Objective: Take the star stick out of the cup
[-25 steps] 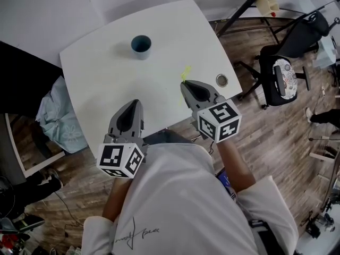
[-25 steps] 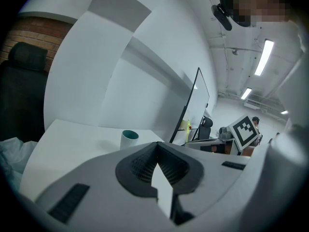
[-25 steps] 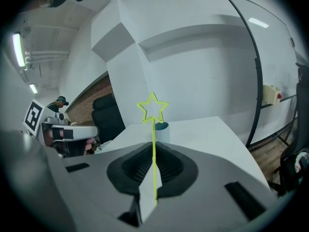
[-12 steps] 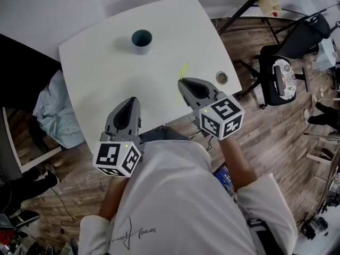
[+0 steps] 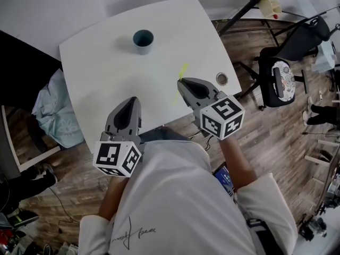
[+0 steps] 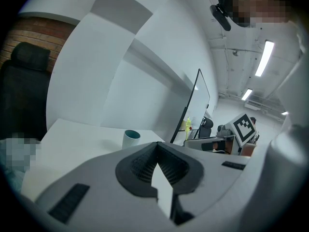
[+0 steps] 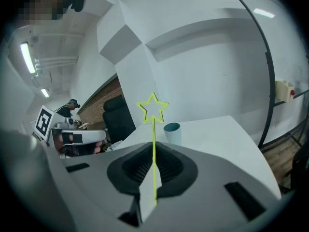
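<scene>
My right gripper [image 5: 181, 84] is shut on the yellow star stick [image 7: 153, 124], whose thin stem runs between the jaws and whose star outline stands above them. In the head view the star stick [image 5: 183, 69] pokes out past the jaws over the white table [image 5: 106, 62]. The blue-grey cup [image 5: 143, 40] stands upright and apart at the far side of the table; the right gripper view shows the cup [image 7: 172, 132] beyond the star. My left gripper [image 5: 130, 101] hovers at the near table edge, shut with nothing in it; the cup [image 6: 130, 138] is ahead of it.
A round grommet hole [image 5: 222, 79] sits near the table's right edge. Black office chairs [image 5: 281, 73] and a black stand pole [image 5: 249, 4] are on the wooden floor to the right. A light blue cloth [image 5: 50, 116] lies left of the table.
Both grippers have drifted slightly toward me and to the left; the right one still holds the star stick. The cup has not moved.
</scene>
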### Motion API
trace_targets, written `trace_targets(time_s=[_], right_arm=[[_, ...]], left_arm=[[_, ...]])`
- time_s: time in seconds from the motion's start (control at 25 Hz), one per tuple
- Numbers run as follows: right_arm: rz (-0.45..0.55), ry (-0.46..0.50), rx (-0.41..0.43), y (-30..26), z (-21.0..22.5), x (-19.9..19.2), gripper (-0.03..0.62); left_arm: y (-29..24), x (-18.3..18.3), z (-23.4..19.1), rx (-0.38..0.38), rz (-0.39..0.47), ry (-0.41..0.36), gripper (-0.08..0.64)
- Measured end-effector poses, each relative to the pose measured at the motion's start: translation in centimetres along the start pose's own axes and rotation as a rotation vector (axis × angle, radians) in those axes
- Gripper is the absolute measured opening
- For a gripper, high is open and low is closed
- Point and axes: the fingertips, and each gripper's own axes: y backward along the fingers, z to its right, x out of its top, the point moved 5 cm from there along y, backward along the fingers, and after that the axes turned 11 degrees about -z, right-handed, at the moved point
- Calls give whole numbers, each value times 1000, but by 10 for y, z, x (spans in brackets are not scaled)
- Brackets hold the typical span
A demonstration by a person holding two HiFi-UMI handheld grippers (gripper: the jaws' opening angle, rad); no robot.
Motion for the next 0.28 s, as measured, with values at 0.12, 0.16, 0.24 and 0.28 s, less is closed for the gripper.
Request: trace_targets(time_s=[0.12,0.16,0.24,0.28], right_arm=[[-2,6,4,-1,-2,0,25],[-3,8,6,-1,-3,-1,25],[-7,11,8,-1,-4,-2,25],[-9,12,10,-1,-5,-2,25]], left_arm=[[1,-2,-1,-1,-2,1,3],[1,-3,-1,-1,-2,1,3],[2,-4,-2,-2,-3,2,3],[2,-5,-2,-1,-4,3,3]])
